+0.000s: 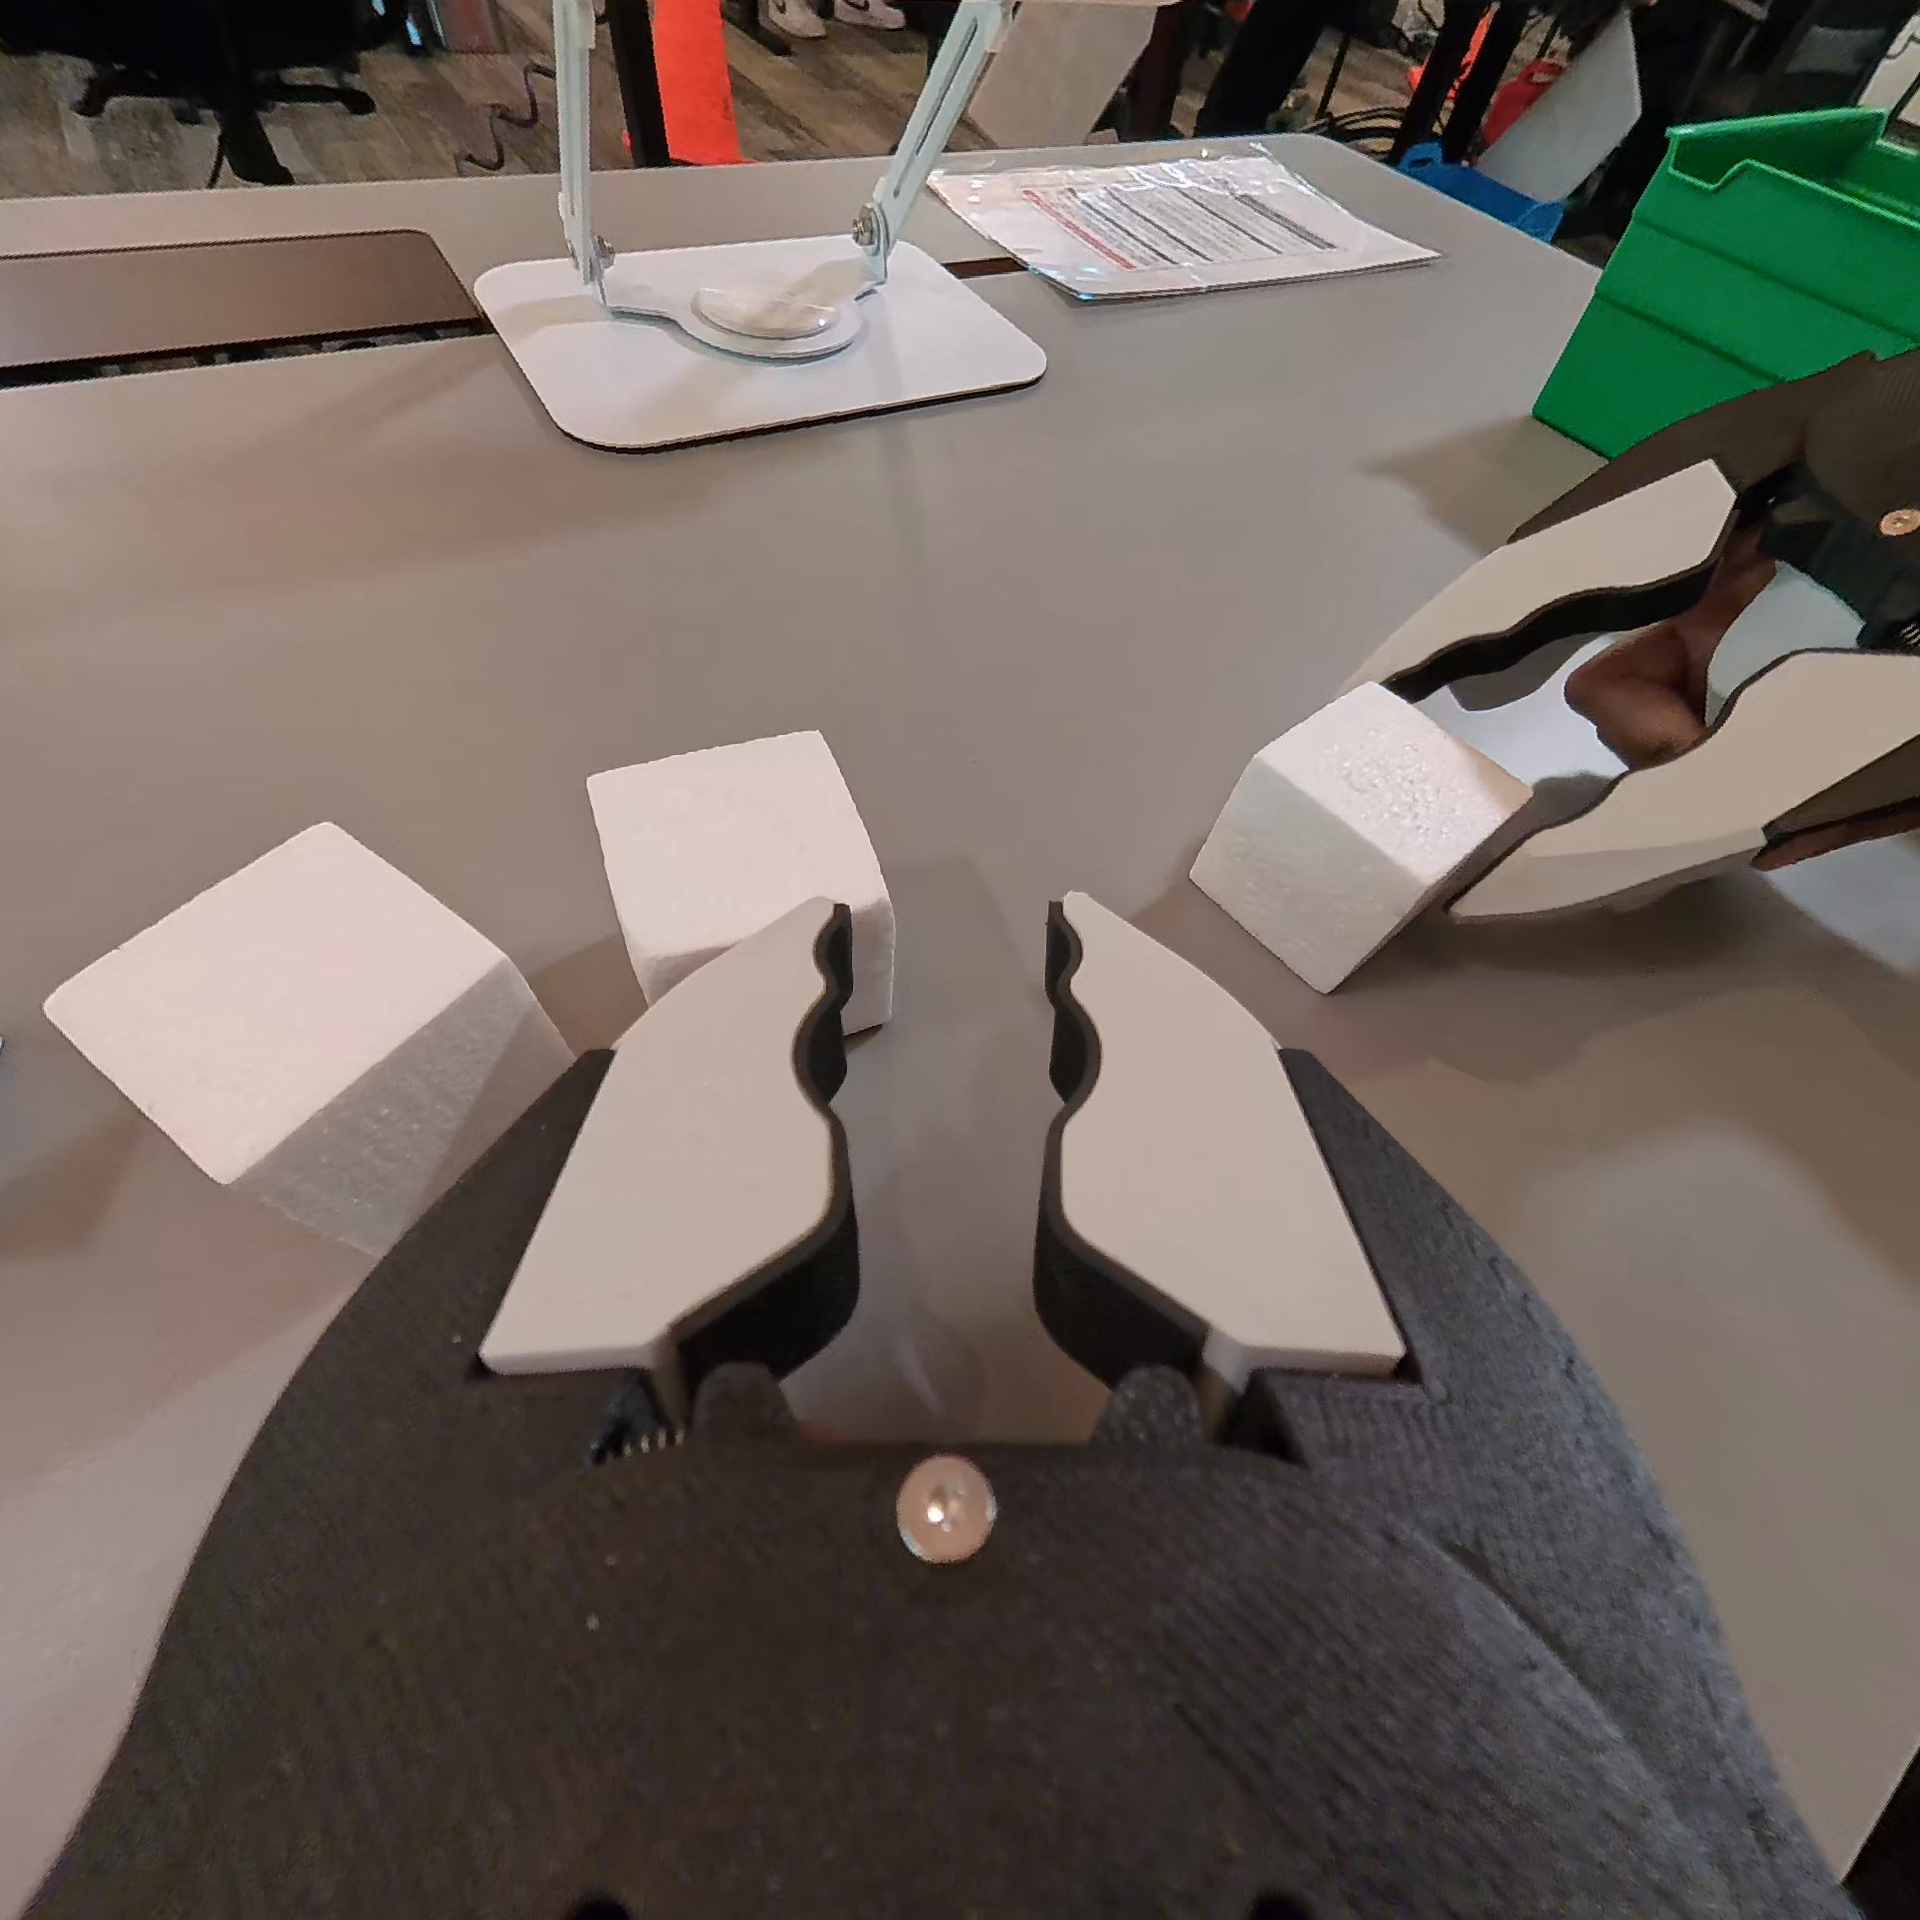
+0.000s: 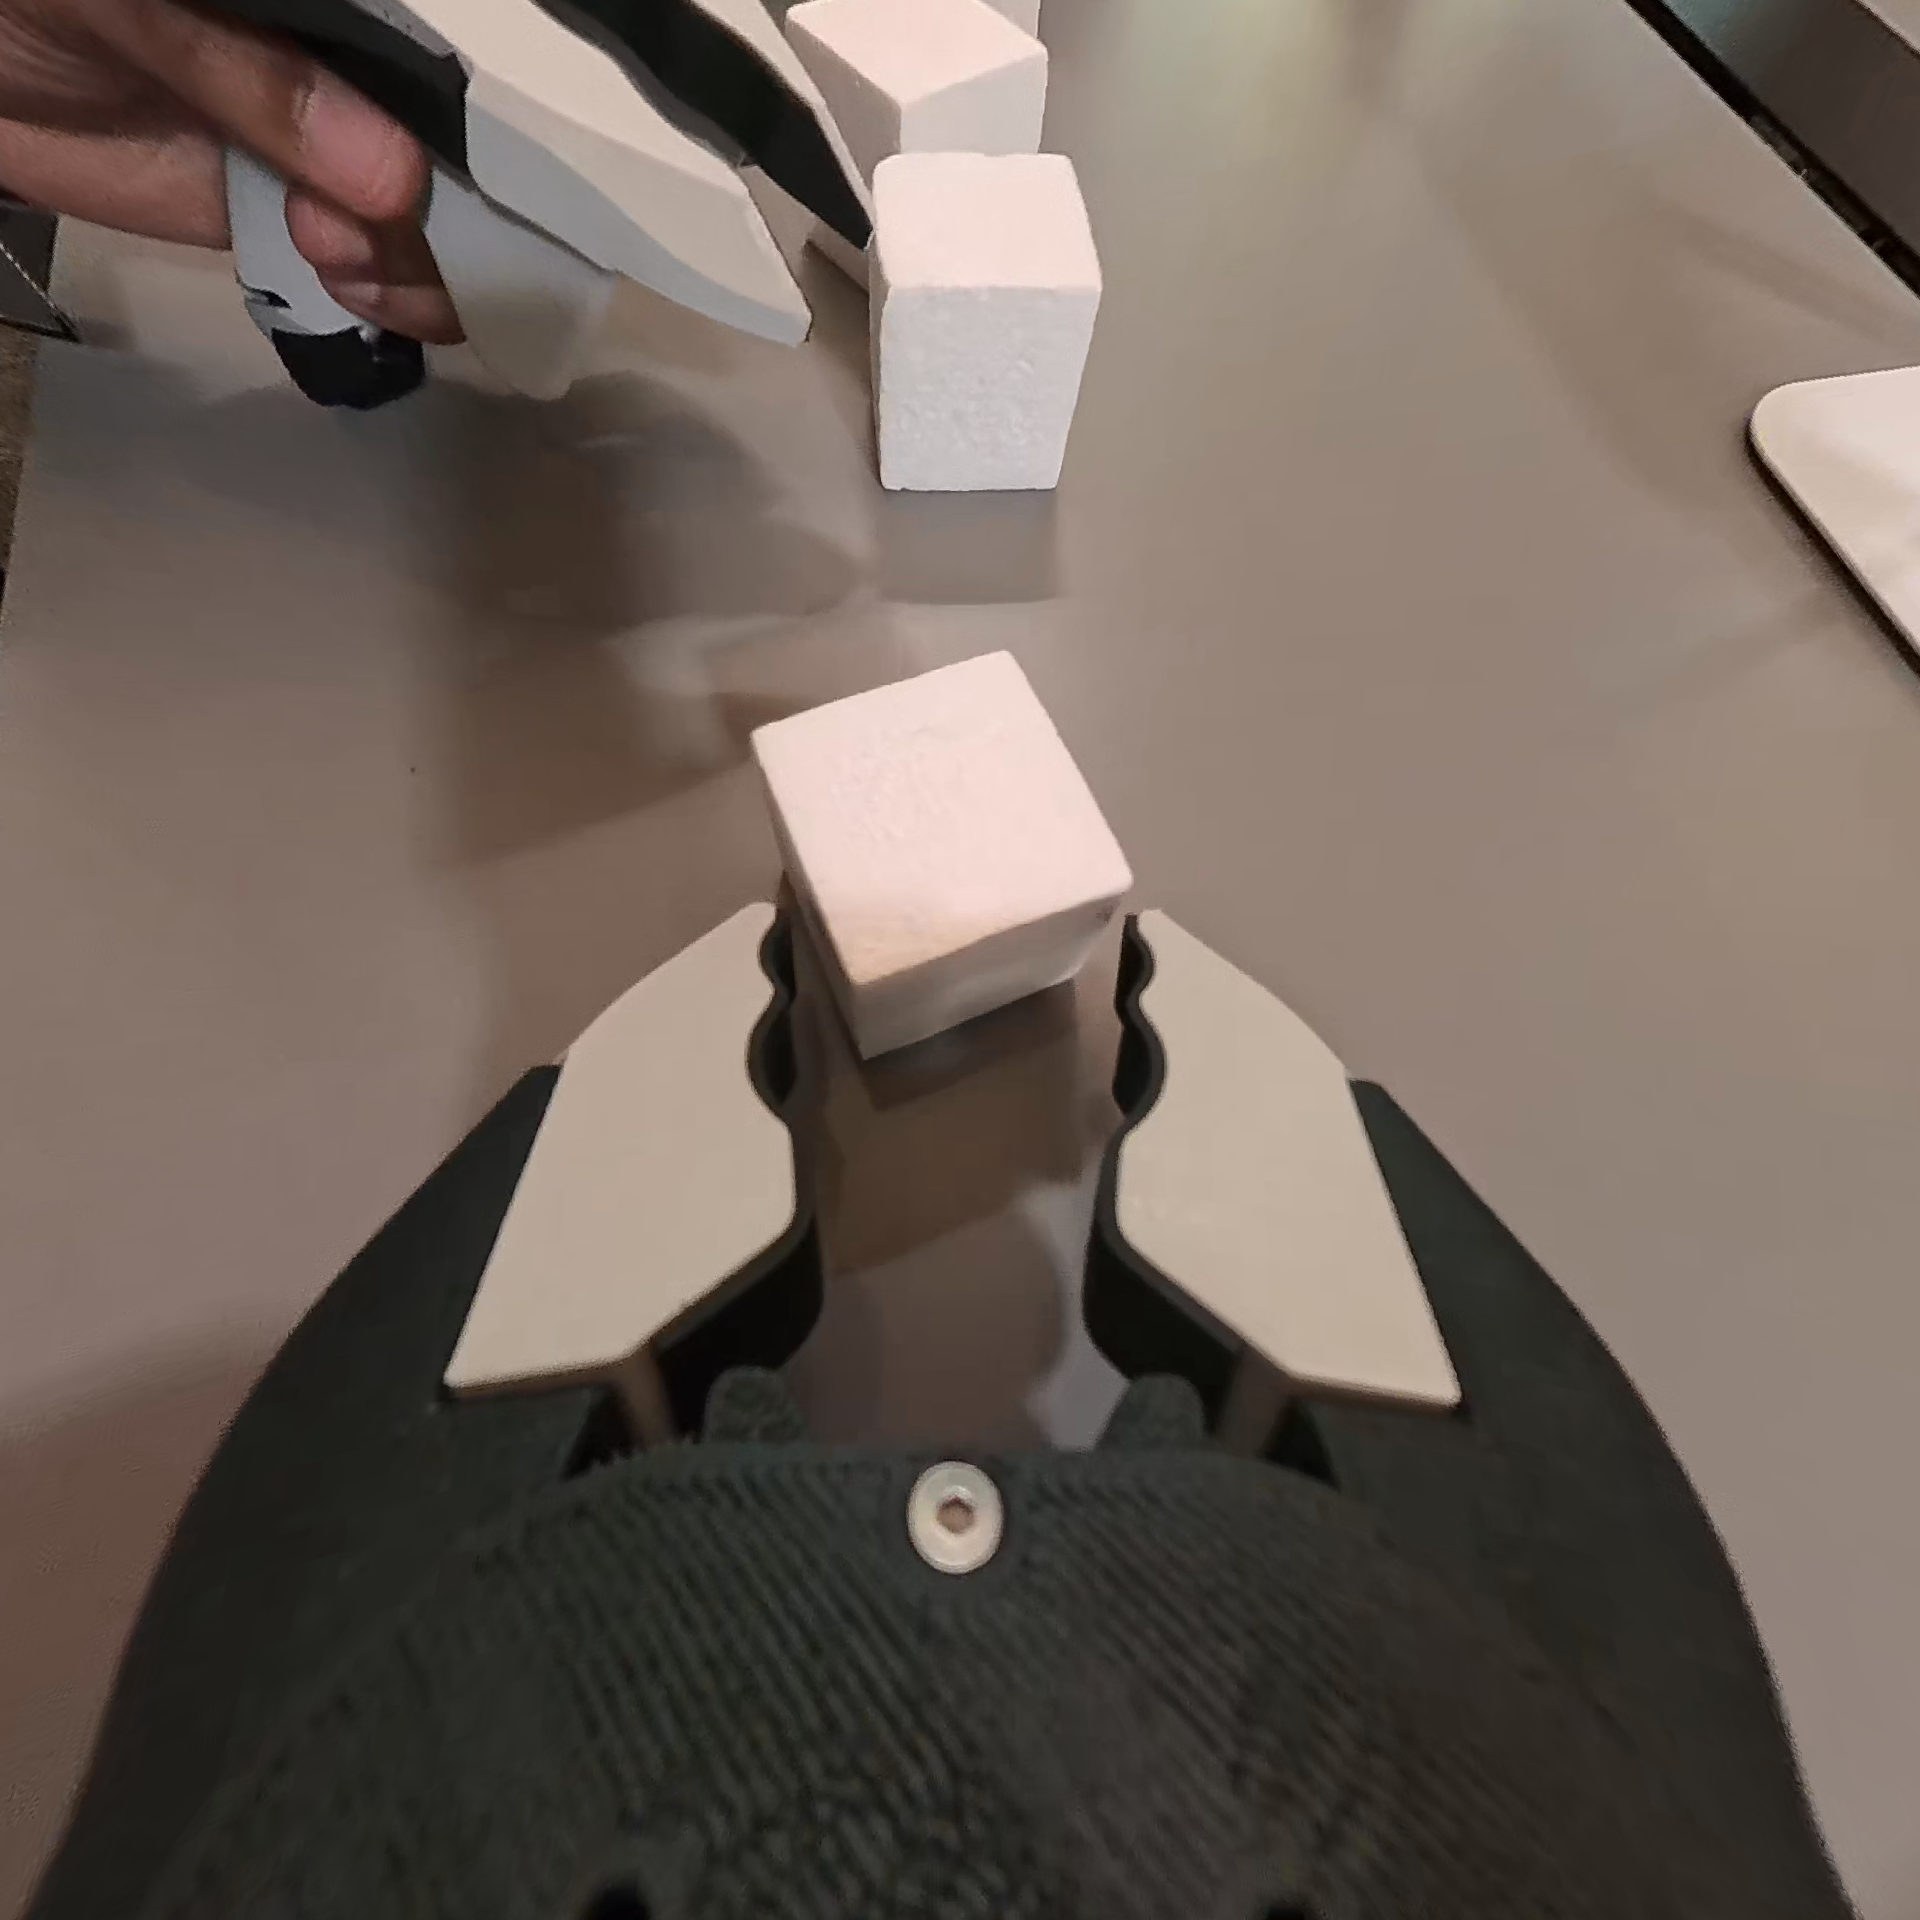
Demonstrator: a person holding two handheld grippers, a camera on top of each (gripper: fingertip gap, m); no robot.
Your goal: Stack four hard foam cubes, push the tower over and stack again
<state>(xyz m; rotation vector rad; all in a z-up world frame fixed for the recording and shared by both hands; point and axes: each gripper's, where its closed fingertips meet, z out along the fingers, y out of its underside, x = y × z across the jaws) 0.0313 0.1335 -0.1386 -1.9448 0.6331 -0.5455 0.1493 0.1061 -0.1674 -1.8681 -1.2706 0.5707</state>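
Three white foam cubes lie on a grey table (image 1: 1039, 582). My left gripper (image 1: 951, 935) is open and empty, low over the table, with its left fingertip just in front of the middle cube (image 1: 738, 852). Another cube (image 1: 281, 997) sits to its left. My right gripper (image 2: 951, 935) is shut on the third cube (image 2: 935, 831), which is pinched at the fingertips and tilted. This cube (image 1: 1351, 831) and the right gripper (image 1: 1455, 758) also show at the right of the left wrist view. In the right wrist view, the left gripper (image 2: 831, 270) and the hand holding it (image 2: 312, 156) are at the top left, beside the other two cubes (image 2: 987, 322).
A white stand base (image 1: 758, 343) with two thin arms stands at the back centre; its corner shows in the right wrist view (image 2: 1849, 488). A sheet in a plastic sleeve (image 1: 1174, 218) lies behind it. A green bin (image 1: 1766, 260) is at the far right. A dark slot (image 1: 208, 291) crosses the table at the back left.
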